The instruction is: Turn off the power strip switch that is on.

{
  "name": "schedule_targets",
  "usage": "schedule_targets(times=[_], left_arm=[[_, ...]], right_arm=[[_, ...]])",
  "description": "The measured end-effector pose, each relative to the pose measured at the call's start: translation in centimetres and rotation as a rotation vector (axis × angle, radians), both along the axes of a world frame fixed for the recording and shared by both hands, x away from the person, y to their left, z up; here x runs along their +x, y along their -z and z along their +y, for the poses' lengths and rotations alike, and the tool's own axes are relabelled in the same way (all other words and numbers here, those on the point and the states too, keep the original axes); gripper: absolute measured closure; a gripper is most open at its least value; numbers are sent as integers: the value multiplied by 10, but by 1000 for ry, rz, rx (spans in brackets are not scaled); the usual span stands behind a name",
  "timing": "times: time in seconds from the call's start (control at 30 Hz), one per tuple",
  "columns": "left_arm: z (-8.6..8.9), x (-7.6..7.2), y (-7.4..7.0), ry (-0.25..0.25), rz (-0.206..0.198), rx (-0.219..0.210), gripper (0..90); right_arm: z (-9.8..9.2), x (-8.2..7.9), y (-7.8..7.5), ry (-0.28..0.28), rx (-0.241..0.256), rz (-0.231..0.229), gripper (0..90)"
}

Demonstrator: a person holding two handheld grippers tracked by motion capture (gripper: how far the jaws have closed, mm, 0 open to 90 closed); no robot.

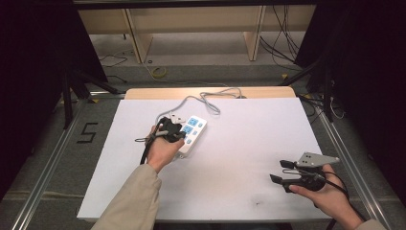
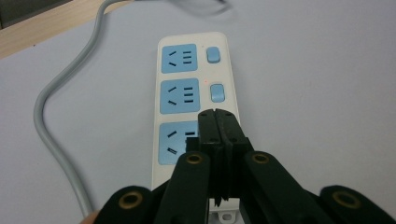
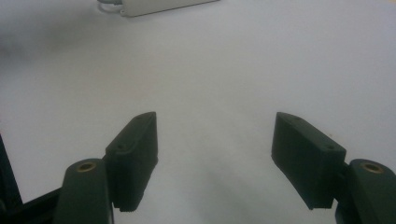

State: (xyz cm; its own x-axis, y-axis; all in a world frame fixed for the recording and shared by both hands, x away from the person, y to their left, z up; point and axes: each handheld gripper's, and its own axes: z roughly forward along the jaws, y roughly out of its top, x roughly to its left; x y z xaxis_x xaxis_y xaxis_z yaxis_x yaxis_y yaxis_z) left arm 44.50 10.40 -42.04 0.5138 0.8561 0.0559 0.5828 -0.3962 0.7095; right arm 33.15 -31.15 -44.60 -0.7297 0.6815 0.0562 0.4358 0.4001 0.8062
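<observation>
A white power strip (image 1: 195, 130) with three blue sockets lies at the middle-left of the white table top (image 1: 239, 143); its grey cable (image 1: 201, 98) runs to the far edge. My left gripper (image 1: 179, 134) is over the strip's near end. In the left gripper view, its jaws are shut together with nothing between them. The left gripper (image 2: 215, 114) has its tips at the right side of the nearest socket (image 2: 173, 142), hiding the spot where the third switch would be. Two blue switches (image 2: 217, 92) show beyond. My right gripper (image 1: 277, 171) is open and empty near the front right; in its own view the right gripper (image 3: 217, 123) is above bare table.
The grey cable (image 2: 44, 112) curves along the strip's left side. A wooden strip (image 1: 206, 92) edges the table's far side. Metal rails (image 1: 344, 158) run along both sides, with loose cables and shelving on the floor beyond. The strip's end (image 3: 154, 5) shows far ahead of the right gripper.
</observation>
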Motion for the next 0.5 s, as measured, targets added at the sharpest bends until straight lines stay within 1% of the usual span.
schedule_targets(times=[0.27,0.33,0.5], left_arm=[[-1,4,2,-2,-8,3,899],[-1,5,1,5,-9,14,899],[-4,7,1,5,-15,14,899]], right_arm=[[0,0,0,-1,0,1,320],[0,0,0,-1,-2,0,320],[0,0,0,0,-2,-1,320]])
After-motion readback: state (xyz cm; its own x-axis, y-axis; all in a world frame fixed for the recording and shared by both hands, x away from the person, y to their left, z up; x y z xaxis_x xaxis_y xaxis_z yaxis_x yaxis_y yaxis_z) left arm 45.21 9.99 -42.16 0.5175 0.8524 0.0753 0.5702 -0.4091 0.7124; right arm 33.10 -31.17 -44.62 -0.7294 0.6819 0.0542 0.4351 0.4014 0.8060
